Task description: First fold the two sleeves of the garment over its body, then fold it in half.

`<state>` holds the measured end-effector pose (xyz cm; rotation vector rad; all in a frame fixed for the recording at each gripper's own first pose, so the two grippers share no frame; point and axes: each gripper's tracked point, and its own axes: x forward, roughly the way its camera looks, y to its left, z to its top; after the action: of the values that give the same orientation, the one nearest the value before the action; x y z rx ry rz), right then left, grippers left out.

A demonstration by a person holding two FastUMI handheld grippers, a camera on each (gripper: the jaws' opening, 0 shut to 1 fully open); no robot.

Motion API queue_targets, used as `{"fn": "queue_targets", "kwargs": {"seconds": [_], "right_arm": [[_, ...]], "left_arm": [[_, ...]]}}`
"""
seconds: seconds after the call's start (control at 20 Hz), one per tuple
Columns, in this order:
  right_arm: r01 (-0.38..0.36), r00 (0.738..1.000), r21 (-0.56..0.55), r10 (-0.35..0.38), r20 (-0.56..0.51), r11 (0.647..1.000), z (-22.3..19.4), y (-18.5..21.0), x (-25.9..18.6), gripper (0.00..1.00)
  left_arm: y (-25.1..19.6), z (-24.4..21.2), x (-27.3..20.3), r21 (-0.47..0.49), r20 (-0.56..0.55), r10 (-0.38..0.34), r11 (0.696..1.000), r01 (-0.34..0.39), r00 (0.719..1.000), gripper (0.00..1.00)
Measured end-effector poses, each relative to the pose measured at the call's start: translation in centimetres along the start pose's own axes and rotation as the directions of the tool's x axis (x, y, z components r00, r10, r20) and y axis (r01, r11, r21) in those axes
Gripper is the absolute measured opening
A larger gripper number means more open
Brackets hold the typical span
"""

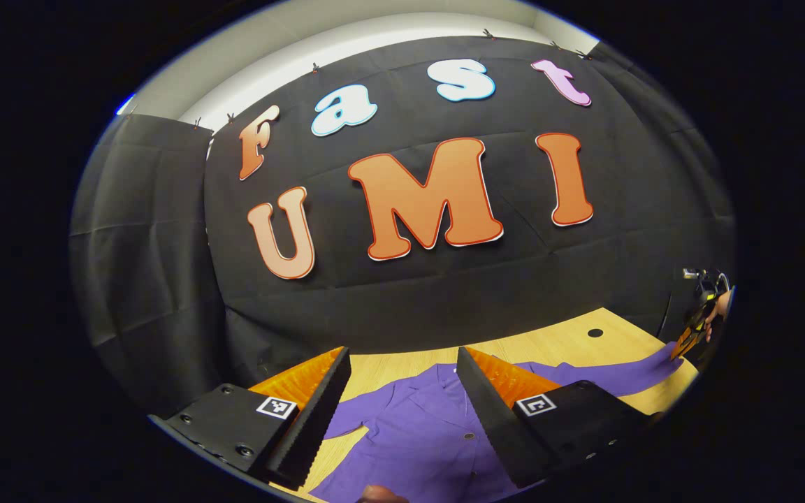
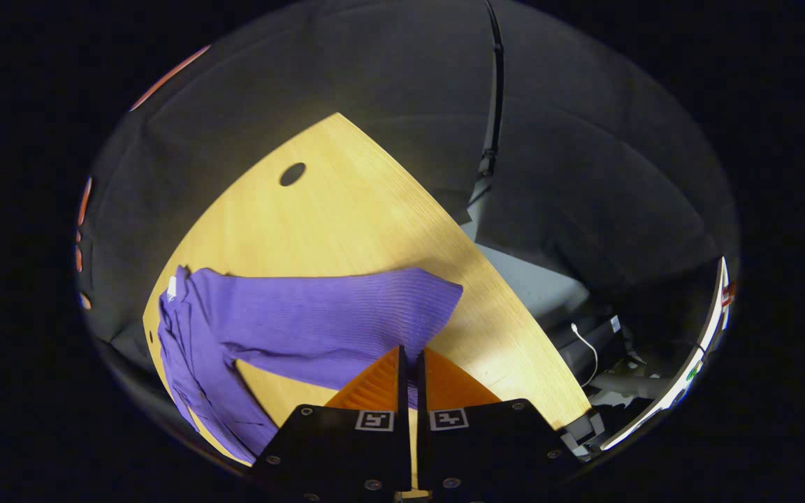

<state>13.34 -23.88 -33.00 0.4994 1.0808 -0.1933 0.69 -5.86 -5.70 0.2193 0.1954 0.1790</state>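
Note:
A purple button-up garment (image 1: 416, 433) lies on the wooden table (image 1: 549, 346), its body under my left gripper (image 1: 402, 353), which hovers open above it with nothing between its fingers. One long sleeve (image 2: 318, 318) stretches flat across the table (image 2: 346, 209) away from the body (image 2: 186, 363). My right gripper (image 2: 409, 360) is shut on the lower edge of that sleeve near the cuff (image 2: 437, 293). In the left gripper view, the right gripper (image 1: 689, 339) shows far right at the sleeve's end (image 1: 654, 363), held by a hand.
A round cable hole (image 2: 292, 174) sits in the table beyond the sleeve. The table's right edge (image 2: 514, 307) drops to a floor with cables and grey gear (image 2: 584, 349). Black cloth walls the booth behind the table.

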Motion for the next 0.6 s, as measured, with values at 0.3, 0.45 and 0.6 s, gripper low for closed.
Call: {"fn": "queue_targets", "kwargs": {"seconds": [0.3, 0.45, 0.6], "right_arm": [[-0.044, 0.992, -0.074, 0.052, 0.119, 0.996, 0.2, 7.7, -7.9, 0.04], [-0.05, 0.986, -0.13, 0.069, 0.149, 0.99, -0.2, 11.9, -10.6, 0.04], [-0.055, 0.981, -0.188, 0.088, 0.175, 0.981, -0.7, 16.0, -12.8, 0.04]], "left_arm": [[3.9, -0.8, 1.5, -0.028, 0.027, -0.069, 0.997, 0.07, 0.997, 0.98], [6.7, -1.4, 1.7, -0.042, 0.035, -0.084, 0.995, 0.085, 0.996, 0.98], [9.7, -1.9, 1.9, -0.048, 0.038, -0.081, 0.995, 0.083, 0.996, 0.98]]}}
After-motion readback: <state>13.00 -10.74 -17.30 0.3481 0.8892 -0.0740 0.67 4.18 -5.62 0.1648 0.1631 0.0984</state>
